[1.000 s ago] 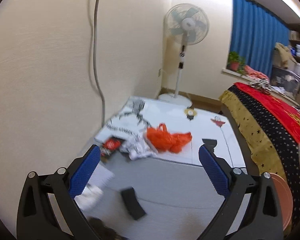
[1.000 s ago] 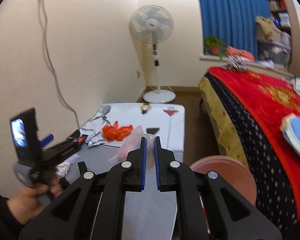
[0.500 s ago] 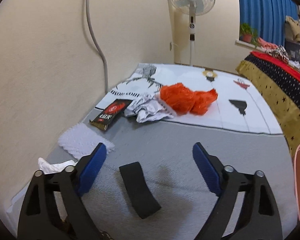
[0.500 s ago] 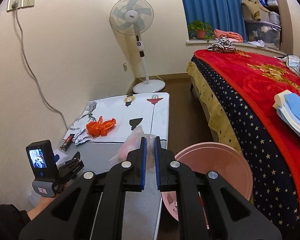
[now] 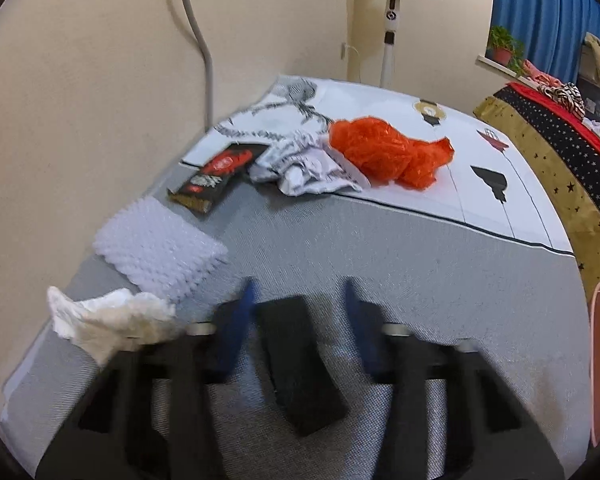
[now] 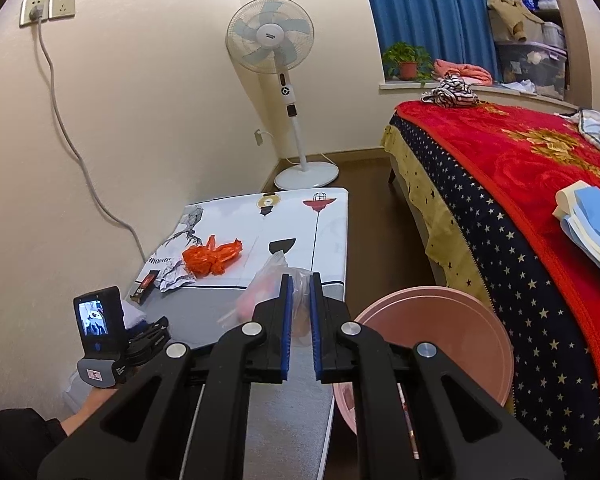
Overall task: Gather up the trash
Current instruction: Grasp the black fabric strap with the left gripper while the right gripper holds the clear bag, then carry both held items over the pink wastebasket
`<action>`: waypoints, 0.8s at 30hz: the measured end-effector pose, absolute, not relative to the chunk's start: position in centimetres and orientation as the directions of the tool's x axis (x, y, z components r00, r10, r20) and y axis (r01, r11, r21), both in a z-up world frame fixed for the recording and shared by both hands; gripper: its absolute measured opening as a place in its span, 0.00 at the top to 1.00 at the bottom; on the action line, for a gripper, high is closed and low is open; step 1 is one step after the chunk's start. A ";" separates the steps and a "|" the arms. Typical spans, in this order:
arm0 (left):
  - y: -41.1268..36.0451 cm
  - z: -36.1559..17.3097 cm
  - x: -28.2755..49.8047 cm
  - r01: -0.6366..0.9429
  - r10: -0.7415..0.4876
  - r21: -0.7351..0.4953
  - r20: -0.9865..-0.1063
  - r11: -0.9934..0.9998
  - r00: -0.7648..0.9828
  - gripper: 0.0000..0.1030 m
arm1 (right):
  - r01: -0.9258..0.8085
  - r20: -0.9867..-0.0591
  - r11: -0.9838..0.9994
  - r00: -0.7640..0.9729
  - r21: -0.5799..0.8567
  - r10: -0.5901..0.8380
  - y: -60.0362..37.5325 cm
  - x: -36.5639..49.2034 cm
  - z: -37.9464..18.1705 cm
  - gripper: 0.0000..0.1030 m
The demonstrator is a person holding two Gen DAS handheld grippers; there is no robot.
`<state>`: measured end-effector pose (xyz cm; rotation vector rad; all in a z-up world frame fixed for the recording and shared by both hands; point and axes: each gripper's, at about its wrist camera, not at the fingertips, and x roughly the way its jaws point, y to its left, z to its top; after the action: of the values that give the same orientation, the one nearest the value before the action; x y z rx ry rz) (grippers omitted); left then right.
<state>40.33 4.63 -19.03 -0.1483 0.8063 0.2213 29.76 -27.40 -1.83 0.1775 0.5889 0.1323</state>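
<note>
Along the wall on your left, the crumpled white tissue (image 5: 108, 322) lies on the grey tabletop (image 5: 400, 256), with a sheet of white bubble wrap (image 5: 160, 246) beyond it. Farther on sits a black and red snack wrapper (image 5: 220, 174); its print is too small to read. Your left gripper (image 5: 298, 300) is blurred; its jaws have just been closing around the black flat piece (image 5: 300, 364), and you cannot tell whether the pads touch it yet. Behind lie crumpled printed paper (image 5: 304, 164) and an orange plastic bag (image 5: 388, 152). Your right gripper (image 6: 299, 312) has its jaws clamped on a clear plastic bag (image 6: 272, 288) with pinkish contents. A pink basin (image 6: 432, 344), partly hidden, stands beside the tabletop. The fan (image 6: 270, 40) badge is illegible.
</note>
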 end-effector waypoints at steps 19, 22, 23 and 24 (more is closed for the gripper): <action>1.2 -3.4 32.1 0.027 -0.091 -0.130 -0.525 0.991 0.846 0.77 | -0.118 -0.465 0.988 0.873 0.094 0.149 -25.2 27.8 0.8 0.91; 0.8 0.2 28.0 0.097 -0.134 -0.102 -0.464 0.990 0.876 0.77 | -0.142 -0.438 0.985 0.883 0.096 0.170 -24.3 25.5 3.1 0.91; 0.8 1.3 26.3 0.124 -0.153 -0.095 -0.440 0.988 0.885 0.77 | -0.153 -0.434 0.983 0.882 0.099 0.181 -24.1 24.6 3.5 0.91; 0.7 2.2 24.8 0.147 -0.173 -0.094 -0.422 0.985 0.890 0.77 | -0.168 -0.432 0.980 0.880 0.103 0.196 -23.7 23.5 4.0 0.91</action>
<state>24.85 0.73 2.19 -0.0597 0.4440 -0.1659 23.48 -23.70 4.03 0.0635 0.4564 0.1895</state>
